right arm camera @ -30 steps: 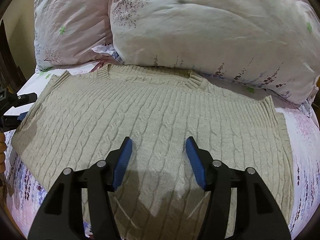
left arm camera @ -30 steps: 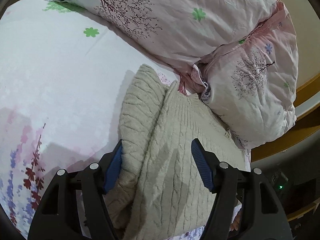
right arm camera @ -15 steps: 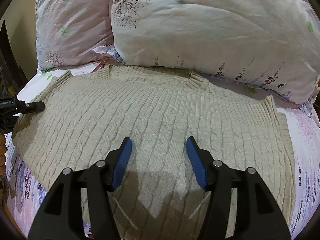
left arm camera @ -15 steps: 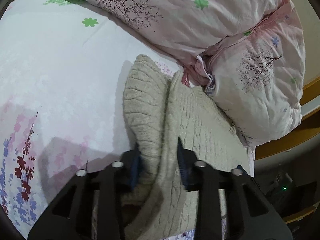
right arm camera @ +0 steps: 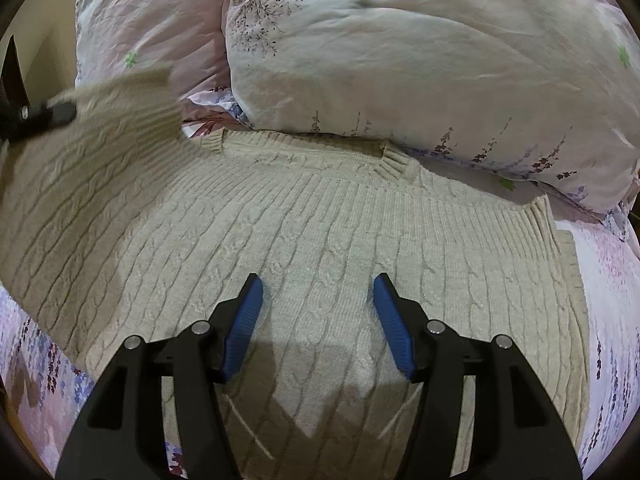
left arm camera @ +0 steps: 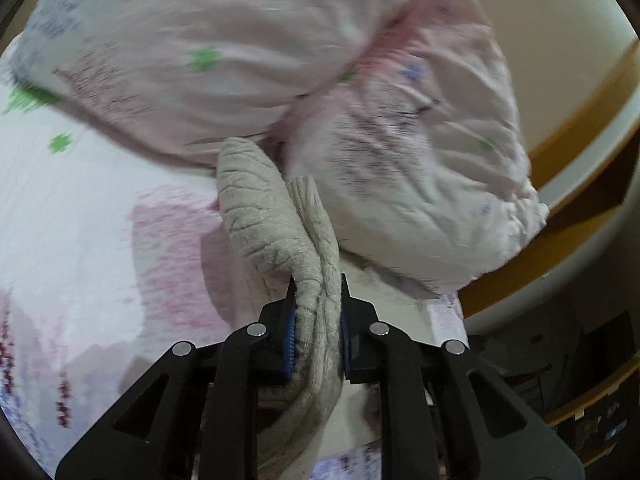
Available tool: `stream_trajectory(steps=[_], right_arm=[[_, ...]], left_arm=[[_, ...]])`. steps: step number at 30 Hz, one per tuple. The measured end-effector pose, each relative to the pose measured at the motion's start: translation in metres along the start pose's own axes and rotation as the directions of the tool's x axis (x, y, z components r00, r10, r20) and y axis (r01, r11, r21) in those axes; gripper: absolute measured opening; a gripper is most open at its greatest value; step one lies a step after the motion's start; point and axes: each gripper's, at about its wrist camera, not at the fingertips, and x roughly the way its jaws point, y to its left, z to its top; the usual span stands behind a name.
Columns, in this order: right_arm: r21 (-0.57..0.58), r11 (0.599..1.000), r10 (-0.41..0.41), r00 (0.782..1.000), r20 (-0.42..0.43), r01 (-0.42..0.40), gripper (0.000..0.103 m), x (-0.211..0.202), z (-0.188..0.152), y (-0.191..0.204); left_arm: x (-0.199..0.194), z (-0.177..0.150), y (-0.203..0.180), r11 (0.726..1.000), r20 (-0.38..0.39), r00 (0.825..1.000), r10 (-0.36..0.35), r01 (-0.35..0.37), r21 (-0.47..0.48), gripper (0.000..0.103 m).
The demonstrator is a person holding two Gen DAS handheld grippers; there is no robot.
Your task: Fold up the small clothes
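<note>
Left wrist view: the left hand-held gripper [left arm camera: 316,332] has a bunched edge of the beige cable-knit sweater [left arm camera: 276,216] between its blue pads [left arm camera: 289,344], and its jaws are closing on the knit. The gathered cloth rises in a loop off the floral bedsheet [left arm camera: 80,208], just in front of two printed pillows [left arm camera: 248,48] (the picture is smeared, so finer detail is lost).

Right wrist view: the same sweater [right arm camera: 320,232] lies spread flat on the bed, collar toward the pillows [right arm camera: 420,52]. Its side at the picture's left is raised in the left hand-held gripper [right arm camera: 52,114]. The right hand-held gripper [right arm camera: 318,320] hovers over the middle of the garment with its jaws apart and nothing between them; whether its tips touch the knit I cannot tell.

The step in hand looks like the first side fold. The next move calls for carrying the lifted edge across toward the middle and laying it flat, with the right one free to pin the body
</note>
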Motion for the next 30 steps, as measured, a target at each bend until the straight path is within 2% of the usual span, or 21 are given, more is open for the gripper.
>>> stream_trajectory(steps=[4, 6, 10, 13, 15, 16, 17, 18, 20, 22, 23, 25, 26, 27, 28, 29, 30], right_arm=[[0.025, 0.999, 0.034, 0.999, 0.006, -0.034, 0.06, -0.009, 0.001, -0.008], [0.066, 0.996, 0.05, 0.998, 0.043, -0.053, 0.062, -0.024, -0.004, -0.023], [0.166, 0.986, -0.003, 0.996, 0.091, -0.012, 0.065, -0.05, -0.022, -0.066], [0.268, 0.963, -0.045, 0.996, 0.072, 0.024, 0.065, -0.058, -0.043, -0.105], [0.343, 0.938, -0.063, 0.996, 0.054, 0.041, 0.064, -0.062, -0.059, -0.131], [0.371, 0.928, -0.043, 0.997, 0.061, 0.017, 0.056, -0.065, -0.065, -0.14], [0.407, 0.913, -0.005, 0.997, 0.078, -0.027, 0.055, -0.069, -0.07, -0.15], [0.423, 0.905, 0.008, 0.996, 0.087, -0.044, 0.055, -0.073, -0.072, -0.154], [0.449, 0.893, -0.023, 0.995, 0.102, -0.025, 0.059, -0.082, -0.072, -0.162], [0.476, 0.876, 0.019, 0.991, 0.132, -0.08, 0.061, -0.086, -0.069, -0.168], [0.501, 0.856, 0.059, 0.987, 0.15, -0.127, 0.062, -0.089, -0.069, -0.174], [0.551, 0.796, 0.177, 0.966, 0.188, -0.253, 0.065, -0.088, -0.067, -0.187], [0.562, 0.774, 0.22, 0.956, 0.192, -0.291, 0.066, -0.085, -0.063, -0.194], [0.575, 0.743, 0.284, 0.939, 0.192, -0.342, 0.066, -0.08, -0.06, -0.194], [0.584, 0.719, 0.329, 0.925, 0.189, -0.376, 0.066, -0.074, -0.056, -0.195], [0.591, 0.699, 0.369, 0.911, 0.185, -0.403, 0.066, -0.069, -0.054, -0.195], [0.606, 0.675, 0.408, 0.897, 0.17, -0.422, 0.066, -0.062, -0.051, -0.195]], left_arm=[[0.014, -0.002, -0.041, 0.996, -0.001, 0.998, -0.063, 0.063, 0.06, 0.015], [0.024, -0.008, -0.068, 0.989, -0.011, 0.995, -0.099, 0.1, 0.112, 0.014], [0.054, -0.029, -0.12, 0.965, -0.053, 0.988, -0.147, 0.155, 0.211, 0.014], [0.09, -0.054, -0.149, 0.951, -0.109, 0.984, -0.138, 0.163, 0.262, 0.014], [0.12, -0.073, -0.16, 0.947, -0.156, 0.983, -0.099, 0.142, 0.288, 0.014], [0.137, -0.084, -0.163, 0.946, -0.188, 0.98, -0.071, 0.126, 0.298, 0.014], [0.147, -0.091, -0.165, 0.948, -0.21, 0.976, -0.057, 0.119, 0.296, 0.014], [0.158, -0.097, -0.166, 0.949, -0.237, 0.971, -0.04, 0.111, 0.295, 0.014], [0.17, -0.107, -0.167, 0.951, -0.271, 0.962, -0.03, 0.111, 0.287, 0.014], [0.173, -0.11, -0.169, 0.946, -0.295, 0.954, -0.048, 0.138, 0.293, 0.016], [0.169, -0.109, -0.17, 0.94, -0.313, 0.947, -0.079, 0.175, 0.293, 0.016], [0.153, -0.104, -0.17, 0.929, -0.34, 0.928, -0.154, 0.253, 0.269, 0.017], [0.139, -0.1, -0.169, 0.92, -0.345, 0.919, -0.189, 0.289, 0.265, 0.028], [0.126, -0.097, -0.167, 0.915, -0.336, 0.922, -0.195, 0.294, 0.276, 0.039], [0.112, -0.092, -0.163, 0.913, -0.307, 0.932, -0.192, 0.285, 0.293, 0.058], [0.092, -0.085, -0.155, 0.917, -0.243, 0.954, -0.176, 0.248, 0.312, 0.067], [0.079, -0.08, -0.145, 0.924, -0.199, 0.968, -0.15, 0.209, 0.32, 0.068]])
